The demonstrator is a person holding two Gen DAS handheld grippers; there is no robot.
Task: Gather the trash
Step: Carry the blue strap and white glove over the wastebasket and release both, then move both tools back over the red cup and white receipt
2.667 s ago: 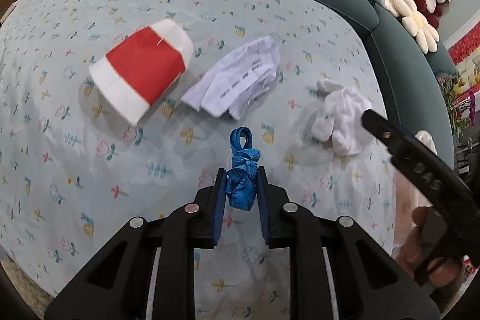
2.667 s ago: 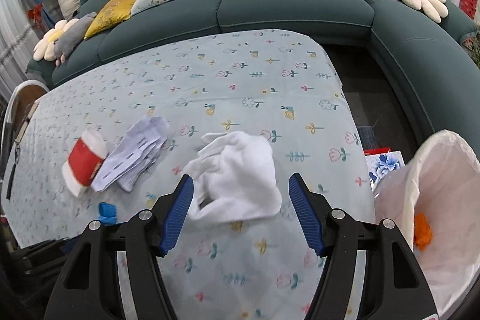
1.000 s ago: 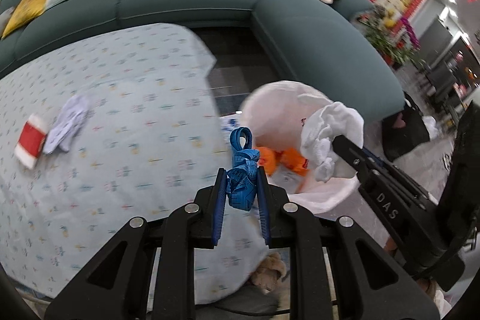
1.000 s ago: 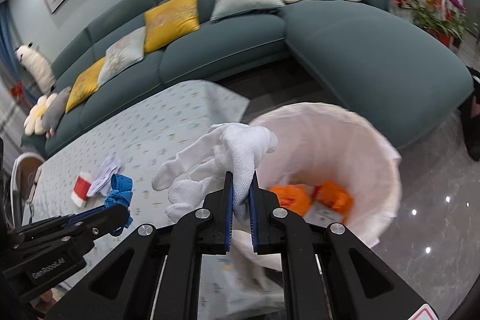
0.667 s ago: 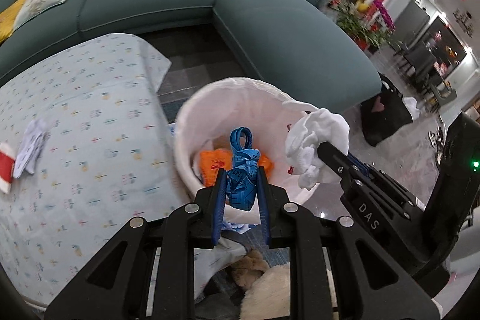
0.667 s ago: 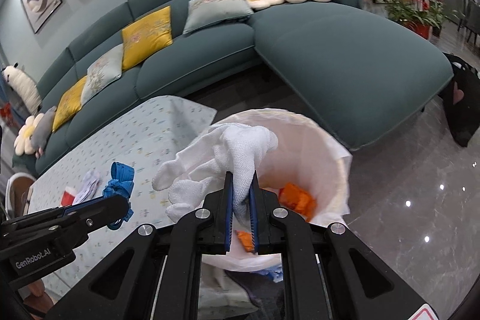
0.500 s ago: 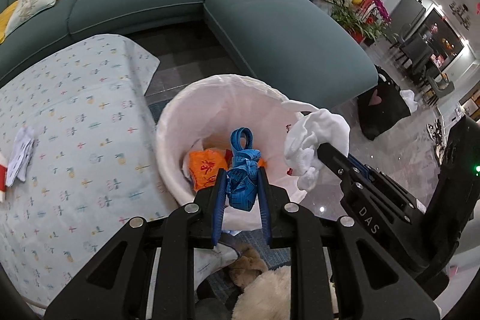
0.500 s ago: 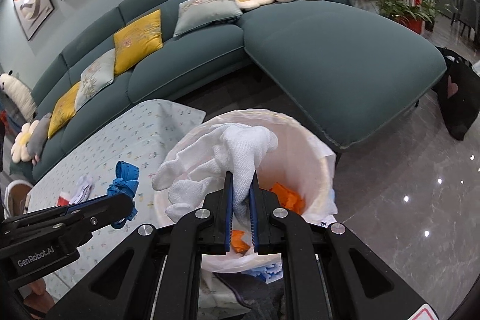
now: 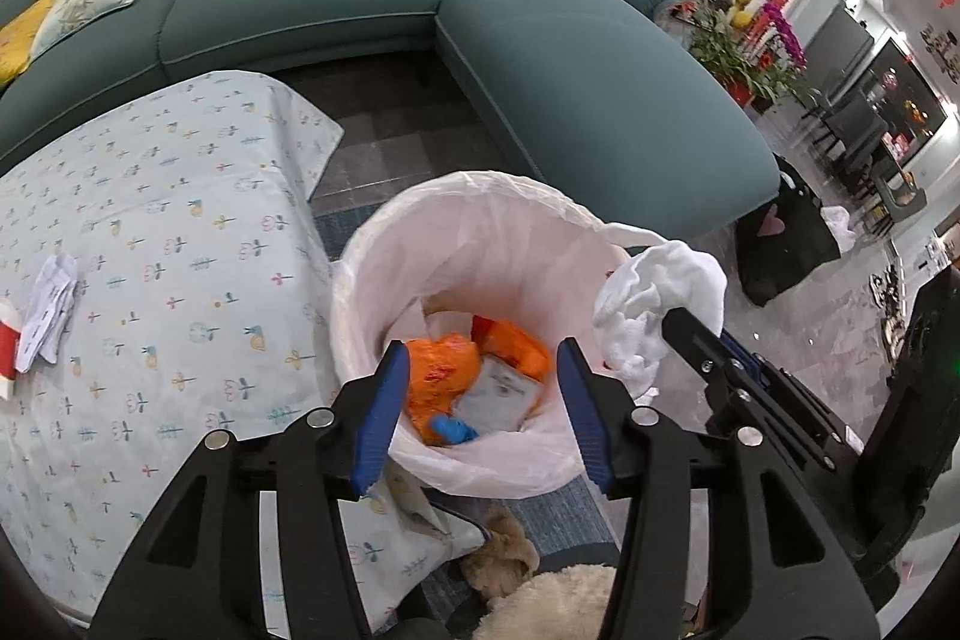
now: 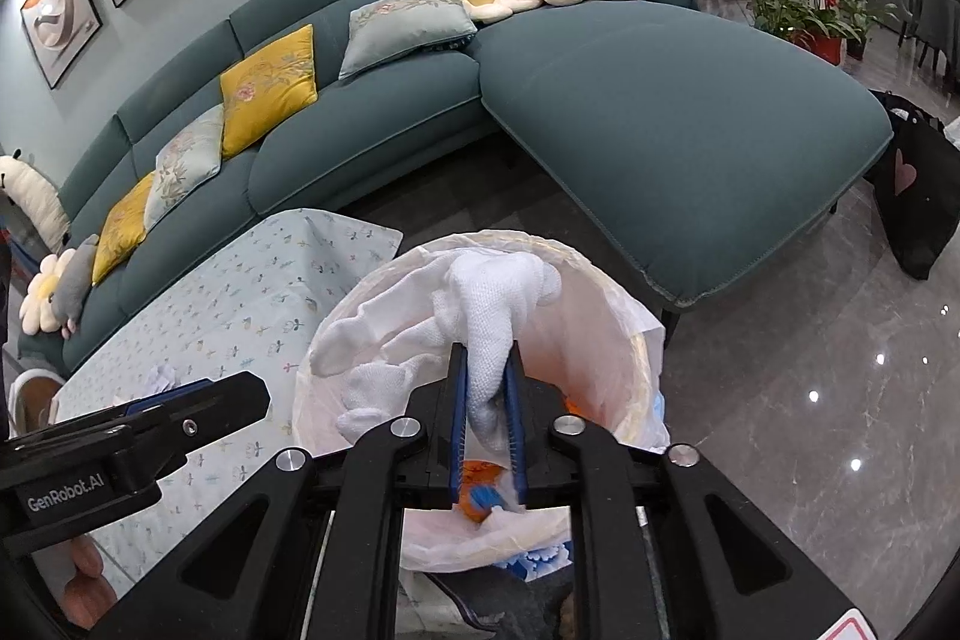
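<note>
The bin (image 9: 480, 196), lined with a white bag, stands on the floor by the table's corner. My left gripper (image 9: 483, 400) hangs over it; its jaws are opening with nothing between them. The blue scrap (image 9: 453, 429) lies in the bin beside orange wrappers (image 9: 441, 376). My right gripper (image 10: 485, 388) is over the bin (image 10: 630, 316) too. Its jaws are opening slightly, but the pads still press on the white glove (image 10: 498, 304). The glove (image 9: 660, 292) also shows in the left wrist view. On the table lie a crumpled white paper (image 9: 48, 310) and a red-and-white cup (image 9: 6, 346).
The table with the flowered cloth (image 9: 150, 196) is left of the bin. A teal sofa (image 9: 570, 58) curves behind. A black bag (image 10: 918, 196) stands on the glossy floor at right. Plush things (image 9: 510, 562) lie at the bin's foot.
Both grippers swung from the table to above the bin. The left jaws spread and the blue scrap dropped into the bin. The right jaws widened a little around the glove.
</note>
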